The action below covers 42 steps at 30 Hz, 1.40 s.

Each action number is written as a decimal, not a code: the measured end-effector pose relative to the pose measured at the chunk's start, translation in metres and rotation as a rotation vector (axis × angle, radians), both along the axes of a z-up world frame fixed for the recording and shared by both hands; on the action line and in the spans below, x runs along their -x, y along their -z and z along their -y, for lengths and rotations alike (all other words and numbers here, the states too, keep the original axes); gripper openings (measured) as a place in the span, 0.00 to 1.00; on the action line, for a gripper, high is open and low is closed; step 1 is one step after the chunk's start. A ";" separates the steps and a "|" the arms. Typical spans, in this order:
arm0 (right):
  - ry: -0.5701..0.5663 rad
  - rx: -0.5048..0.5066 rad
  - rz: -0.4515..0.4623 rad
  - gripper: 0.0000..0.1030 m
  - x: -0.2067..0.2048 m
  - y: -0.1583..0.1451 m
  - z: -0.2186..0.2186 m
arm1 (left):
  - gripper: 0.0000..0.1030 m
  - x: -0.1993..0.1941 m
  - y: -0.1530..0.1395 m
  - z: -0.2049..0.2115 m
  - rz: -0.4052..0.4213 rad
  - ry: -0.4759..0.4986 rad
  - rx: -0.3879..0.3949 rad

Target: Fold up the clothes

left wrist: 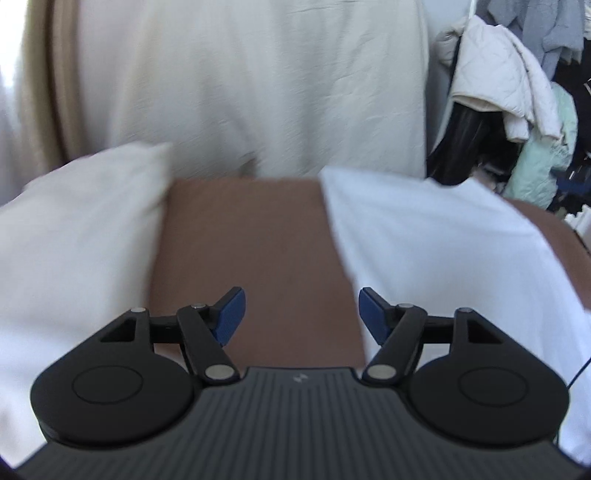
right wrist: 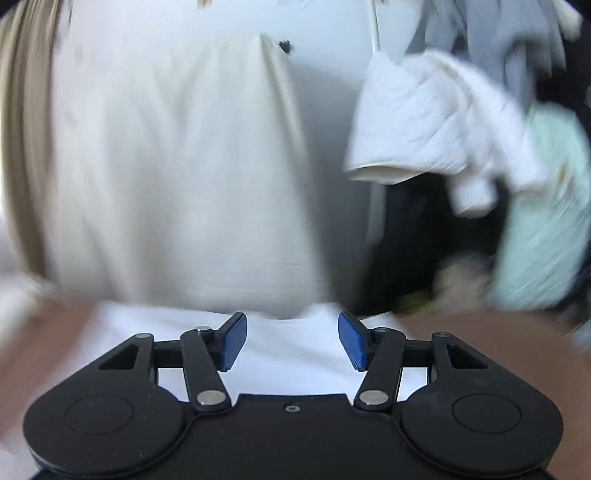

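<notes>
A white garment (left wrist: 436, 251) lies flat on the brown surface (left wrist: 251, 251) at the right of the left wrist view. My left gripper (left wrist: 301, 314) hovers over the bare brown strip beside that cloth, jaws apart, nothing between its blue pads (left wrist: 231, 314). A cream folded piece or pillow (left wrist: 81, 229) lies to its left. In the right wrist view the white garment (right wrist: 288, 350) spreads just under my right gripper (right wrist: 293, 339), whose blue pads (right wrist: 352, 339) stand apart with only the cloth below showing in the gap. Both views are blurred.
A cream curtain or sheet (left wrist: 236, 85) hangs behind the surface. At the right, a rack or pile of clothes holds a white quilted jacket (left wrist: 498, 81), grey tops (left wrist: 546, 33) and a mint garment (right wrist: 546, 229).
</notes>
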State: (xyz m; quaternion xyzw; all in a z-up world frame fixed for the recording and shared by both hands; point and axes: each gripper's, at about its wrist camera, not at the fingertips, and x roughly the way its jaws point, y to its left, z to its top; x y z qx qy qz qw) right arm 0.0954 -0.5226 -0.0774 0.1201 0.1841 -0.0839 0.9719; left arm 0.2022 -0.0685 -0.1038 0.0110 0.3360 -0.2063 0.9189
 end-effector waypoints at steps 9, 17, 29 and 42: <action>-0.384 -0.301 -0.091 0.60 0.062 0.016 -0.106 | 0.66 0.082 0.032 -0.131 -0.142 -0.245 -0.019; -0.667 -0.522 -0.328 0.60 0.129 0.065 -0.215 | 0.64 0.079 -0.003 -0.212 -0.068 -0.390 0.110; -0.618 -0.273 -0.366 0.60 0.185 -0.004 -0.285 | 0.64 0.018 -0.009 -0.251 0.091 -0.456 -0.540; -0.579 0.036 -0.312 0.63 0.186 -0.043 -0.329 | 0.63 0.001 -0.011 -0.299 -0.235 -0.236 0.152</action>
